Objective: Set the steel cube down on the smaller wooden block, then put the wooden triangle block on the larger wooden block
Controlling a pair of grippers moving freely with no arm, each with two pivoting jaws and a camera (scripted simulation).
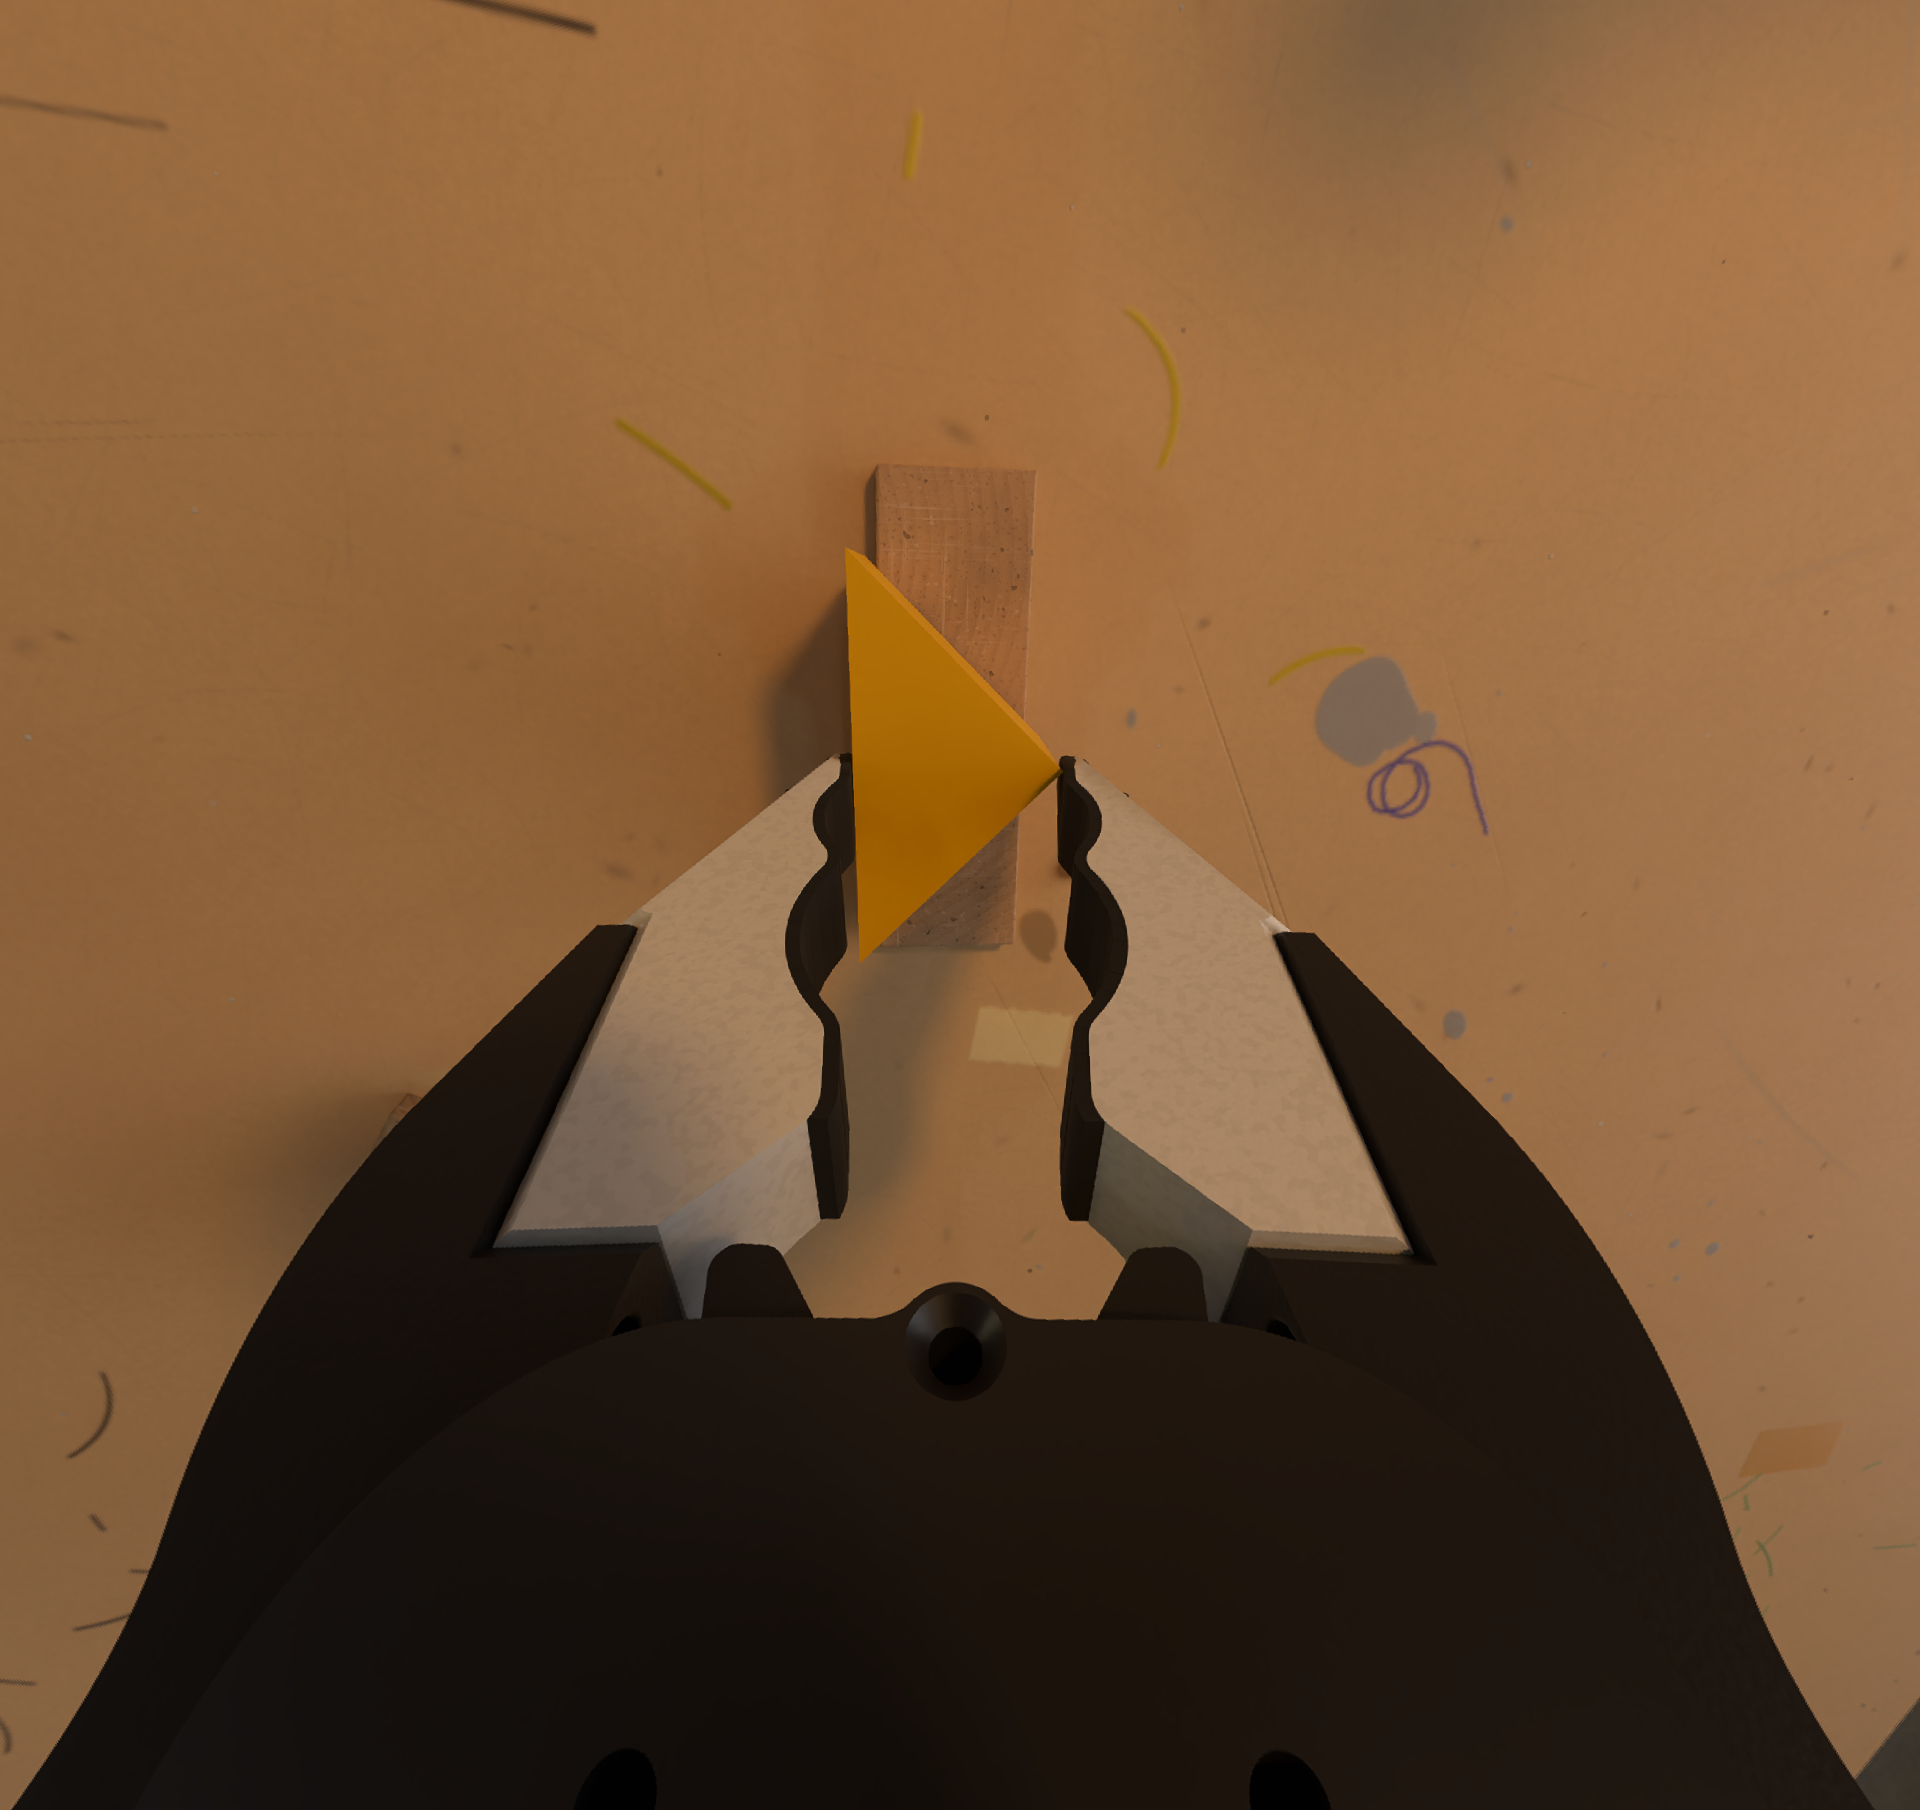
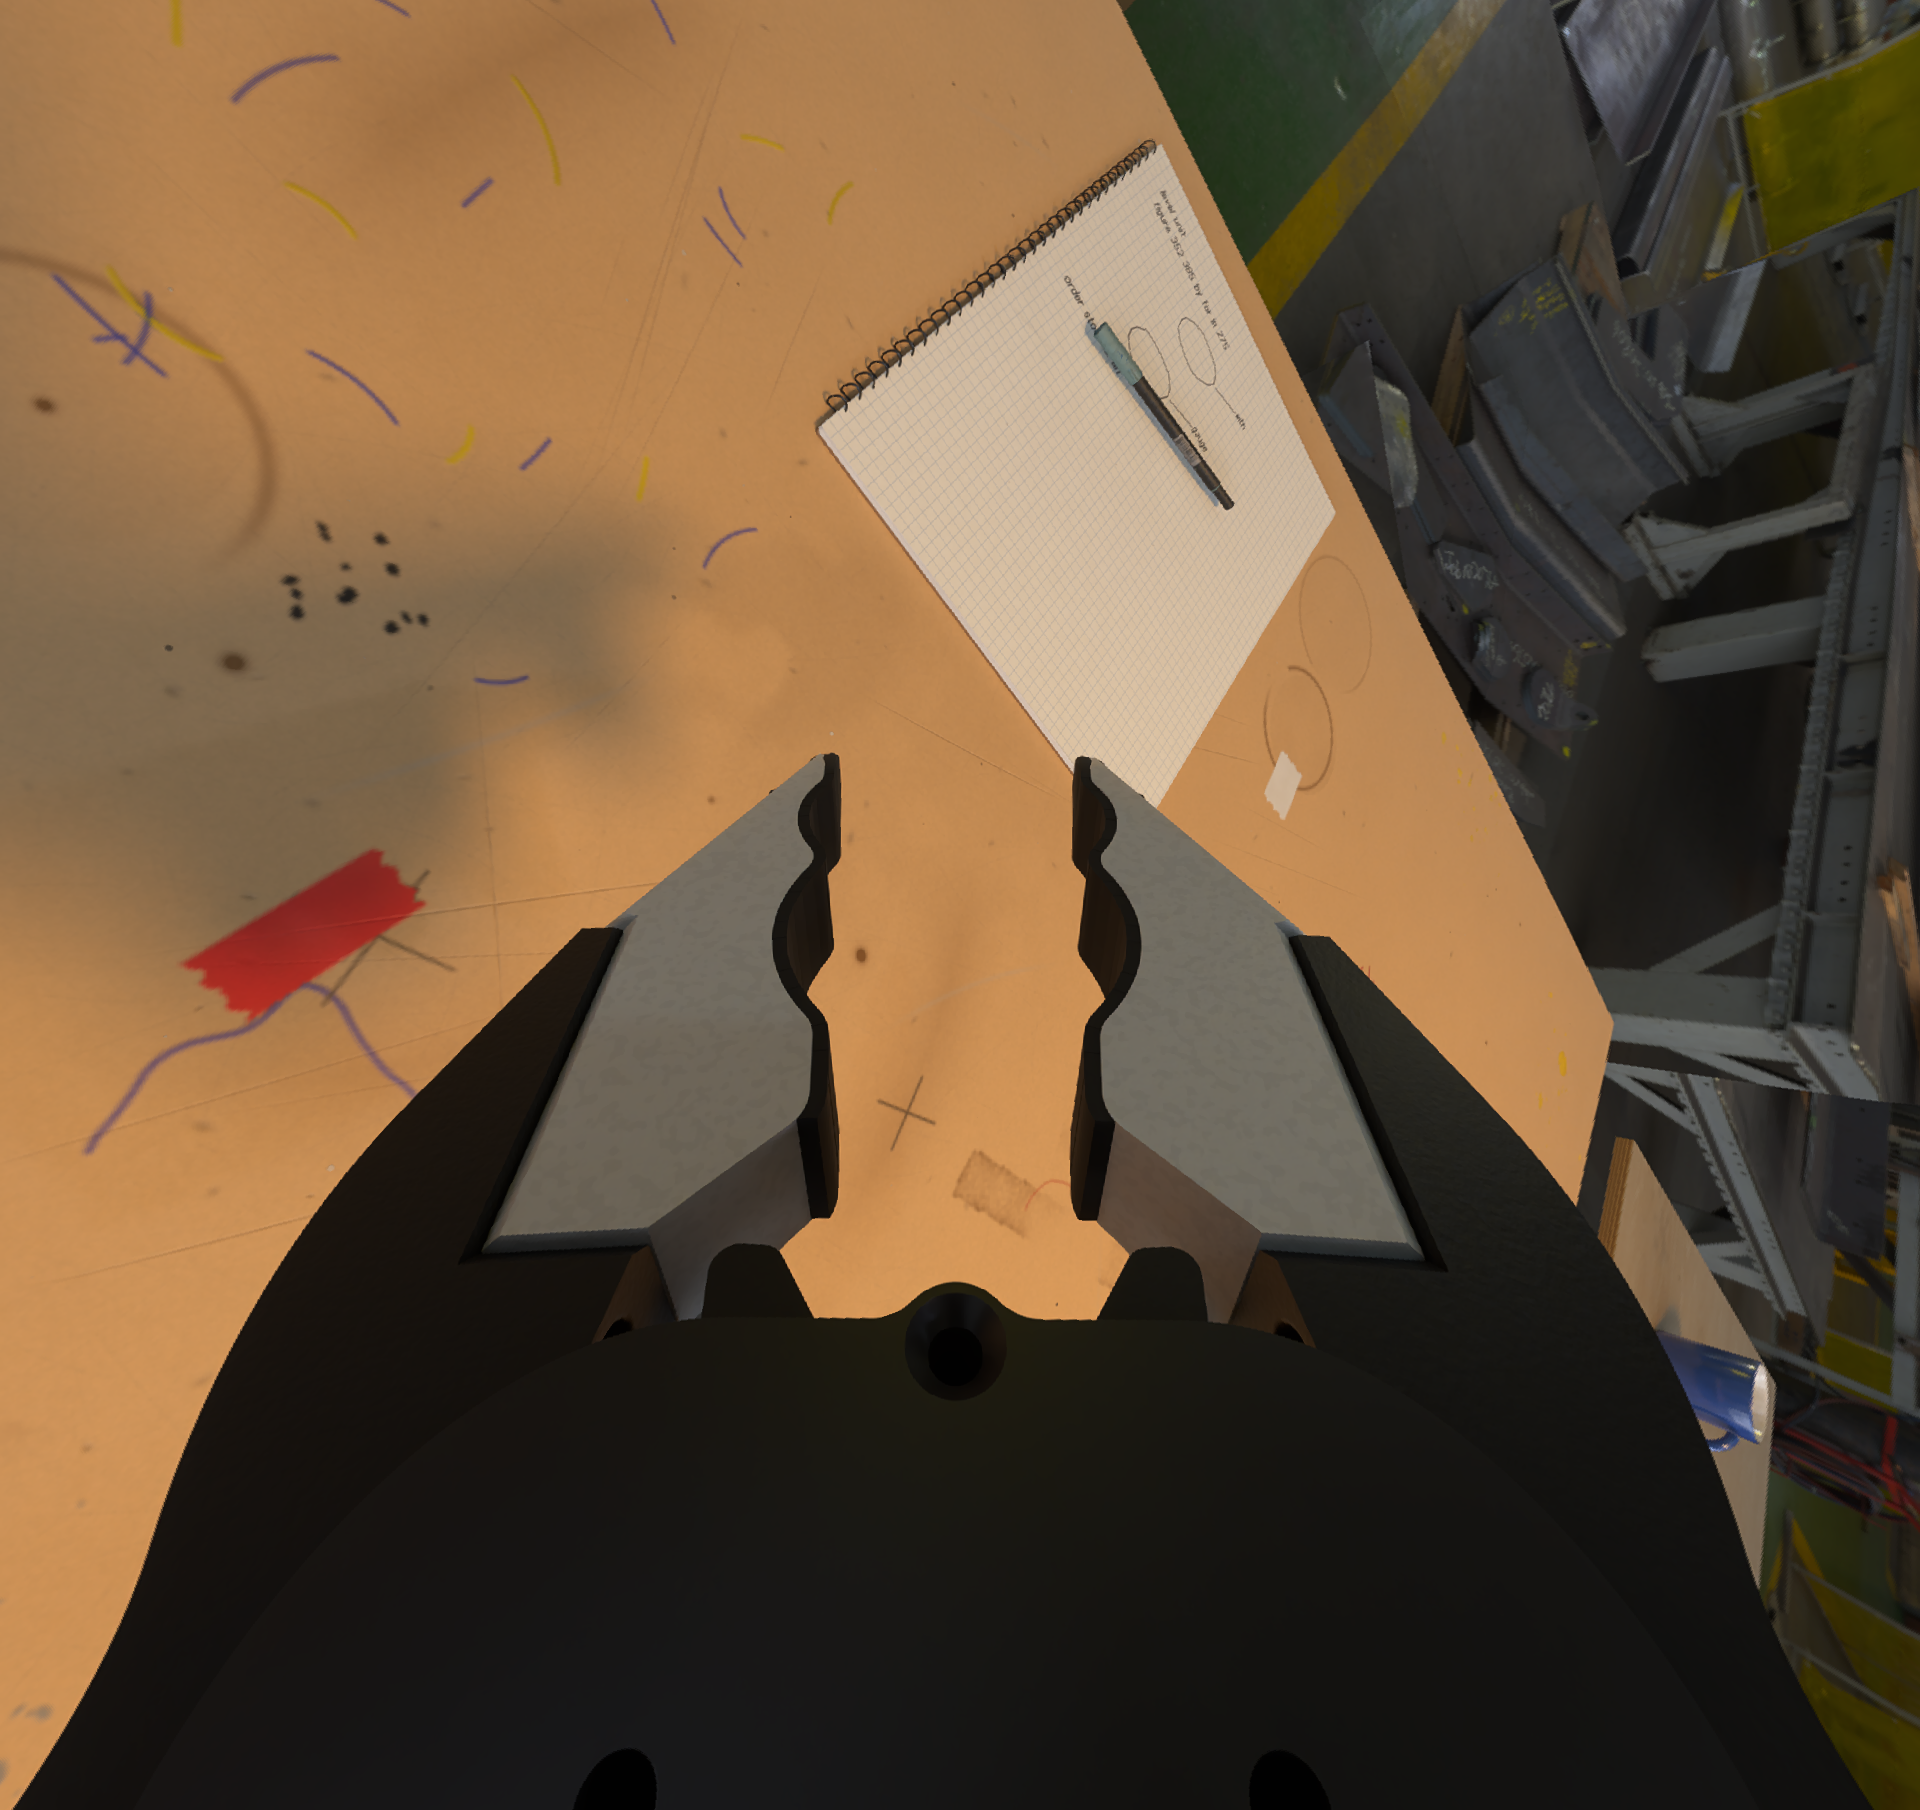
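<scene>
Two fingers of left gripper [image 1: 956, 768] pinching wooden triangle block [image 1: 925, 763] over wooden block [image 1: 961, 565], right gripper [image 2: 956, 768] fingers spread.

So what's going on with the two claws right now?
The left claw grips the orange wooden triangle block between its fingertips, directly above a long pale wooden block lying on the tan tabletop. The right claw is open and empty, over bare table near a spiral notebook with a pen.
</scene>
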